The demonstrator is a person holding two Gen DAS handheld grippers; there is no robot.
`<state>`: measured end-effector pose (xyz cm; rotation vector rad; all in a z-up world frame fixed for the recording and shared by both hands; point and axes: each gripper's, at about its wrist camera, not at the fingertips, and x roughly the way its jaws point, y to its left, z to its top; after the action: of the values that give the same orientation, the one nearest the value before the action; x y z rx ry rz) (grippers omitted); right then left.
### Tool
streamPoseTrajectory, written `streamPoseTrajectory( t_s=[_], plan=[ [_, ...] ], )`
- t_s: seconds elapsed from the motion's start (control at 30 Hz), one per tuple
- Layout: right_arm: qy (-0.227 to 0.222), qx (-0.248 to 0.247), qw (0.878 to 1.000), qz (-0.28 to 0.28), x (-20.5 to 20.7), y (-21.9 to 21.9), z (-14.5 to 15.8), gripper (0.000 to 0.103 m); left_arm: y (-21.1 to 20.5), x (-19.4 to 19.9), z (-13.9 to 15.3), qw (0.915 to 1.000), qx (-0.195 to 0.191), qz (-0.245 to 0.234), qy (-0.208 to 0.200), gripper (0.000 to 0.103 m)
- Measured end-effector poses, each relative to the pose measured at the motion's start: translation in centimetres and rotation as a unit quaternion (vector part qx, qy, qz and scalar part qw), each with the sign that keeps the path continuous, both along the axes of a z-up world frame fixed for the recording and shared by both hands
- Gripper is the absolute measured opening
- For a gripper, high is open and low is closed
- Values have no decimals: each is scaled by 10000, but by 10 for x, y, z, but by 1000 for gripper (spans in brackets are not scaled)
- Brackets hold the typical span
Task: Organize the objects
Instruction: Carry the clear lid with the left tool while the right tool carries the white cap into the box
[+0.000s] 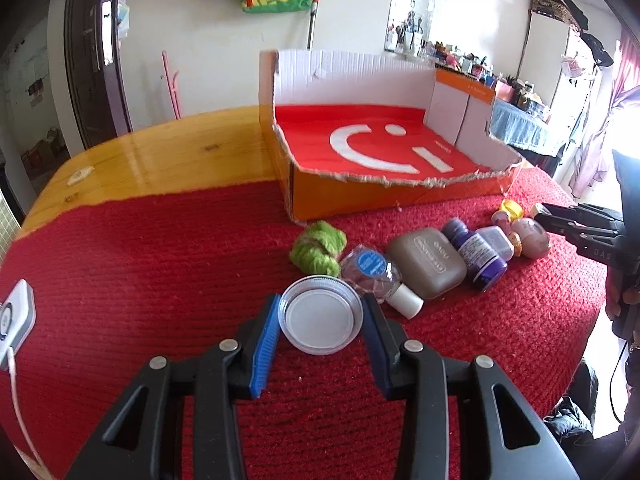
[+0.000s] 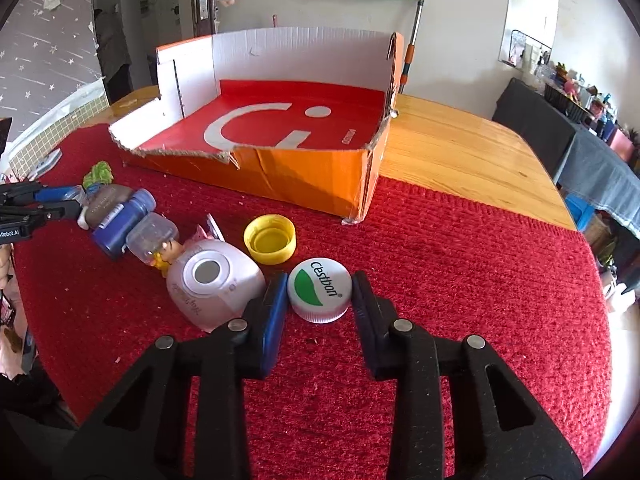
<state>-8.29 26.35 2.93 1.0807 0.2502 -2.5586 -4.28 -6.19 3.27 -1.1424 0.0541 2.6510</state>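
item: my left gripper [image 1: 321,316], pads pressed on either side of a clear plastic lid [image 1: 321,314] on the red mat [image 1: 160,264]. item: my right gripper [image 2: 320,294], fingers closed against a white and green cap [image 2: 320,290], beside a yellow cap [image 2: 270,239]. item: torn orange box [image 2: 304,176] behind, nothing inside. item: row of small bottles [image 1: 452,256] between both grippers.

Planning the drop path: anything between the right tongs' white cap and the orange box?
Nothing tall. The white cap sits between the right tongs; the yellow cap lies just left of the line to the box, whose torn front wall is low.
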Motion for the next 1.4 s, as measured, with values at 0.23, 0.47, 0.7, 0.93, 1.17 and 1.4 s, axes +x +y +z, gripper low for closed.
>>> streamPoseTrajectory(
  t_s=[0.23, 0.47, 0.7, 0.93, 1.17, 1.4],
  plan=[
    [381, -211, 9990, -1, 12, -2, 32, 31, 0, 11, 25, 9994, 64, -10, 350, 42],
    [622, -187, 9979, 68, 23, -9, 51, 31, 3, 18, 37, 9986, 101, -60, 517, 42],
    [636, -165, 9978, 71, 28, -11, 51, 31, 4, 23, 41, 9983, 119, -57, 575, 42],
    [659, -187, 9976, 88, 32, -13, 53, 31, 5, 22, 52, 9974, 144, -47, 705, 42],
    [666, -194, 9974, 184, 17, -24, 66, 31, 14, -12, 71, 9974, 272, -323, 587, 42],
    [244, -173, 9994, 182, -41, -41, 73, 31, 39, -67, 74, 9982, -74, -566, 195, 42]
  ],
)
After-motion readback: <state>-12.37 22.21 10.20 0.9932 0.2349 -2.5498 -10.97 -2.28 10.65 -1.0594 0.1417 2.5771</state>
